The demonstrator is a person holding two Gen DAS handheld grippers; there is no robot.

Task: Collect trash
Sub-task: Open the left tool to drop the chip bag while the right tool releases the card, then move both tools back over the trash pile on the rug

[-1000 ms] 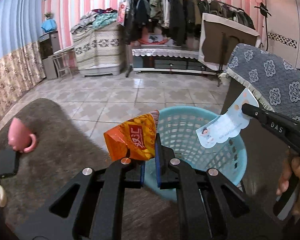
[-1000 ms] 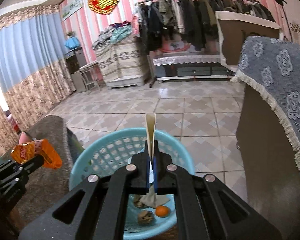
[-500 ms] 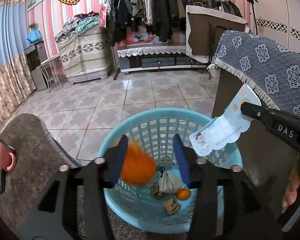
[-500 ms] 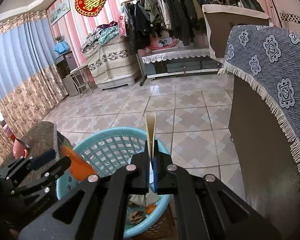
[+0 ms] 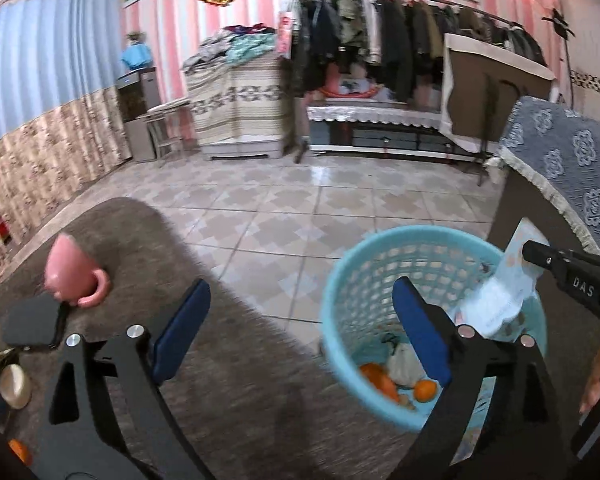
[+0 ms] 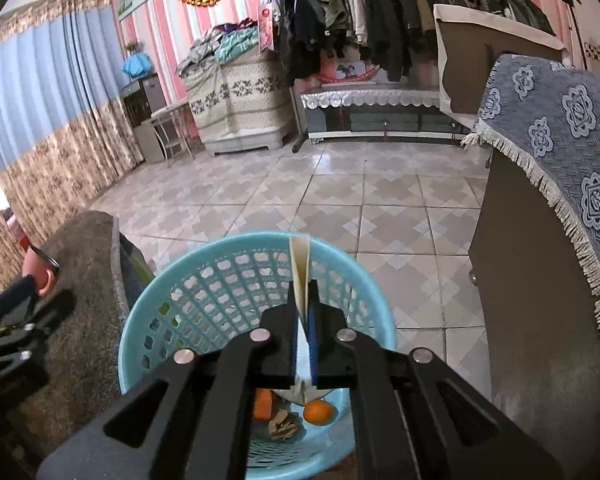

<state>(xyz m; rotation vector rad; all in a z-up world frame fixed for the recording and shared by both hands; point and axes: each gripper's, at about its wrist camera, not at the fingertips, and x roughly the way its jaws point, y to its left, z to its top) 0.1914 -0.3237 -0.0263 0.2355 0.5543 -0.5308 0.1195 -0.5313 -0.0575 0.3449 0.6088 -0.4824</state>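
Observation:
A light blue mesh basket point(image 5: 340, 280) point(image 6: 140, 320) stands on the floor beside the brown table. In it lie an orange snack bag point(image 5: 380, 376) point(image 6: 262, 400), an orange point(image 5: 425, 390) point(image 6: 319, 412) and crumpled scraps. My left gripper point(image 5: 302, 286) has its jaws opening wide with nothing between them, its right finger over the basket. My right gripper point(image 6: 303, 292) point(image 5: 532, 250) hangs over the basket's rim. A white and blue paper packet point(image 6: 300, 264) point(image 5: 504, 296) stands between its pads, and the jaws are starting to part.
A pink mug point(image 5: 74, 276) lies on the brown cloth table point(image 5: 220, 360) by a flat black object point(image 5: 30, 324). On the right stands a cabinet with a blue patterned cloth point(image 6: 560, 140). Tiled floor stretches beyond the basket.
My left gripper opened and let the orange snack bag fall into the basket, then swung left toward the table. The right gripper's pads have parted slightly around the packet.

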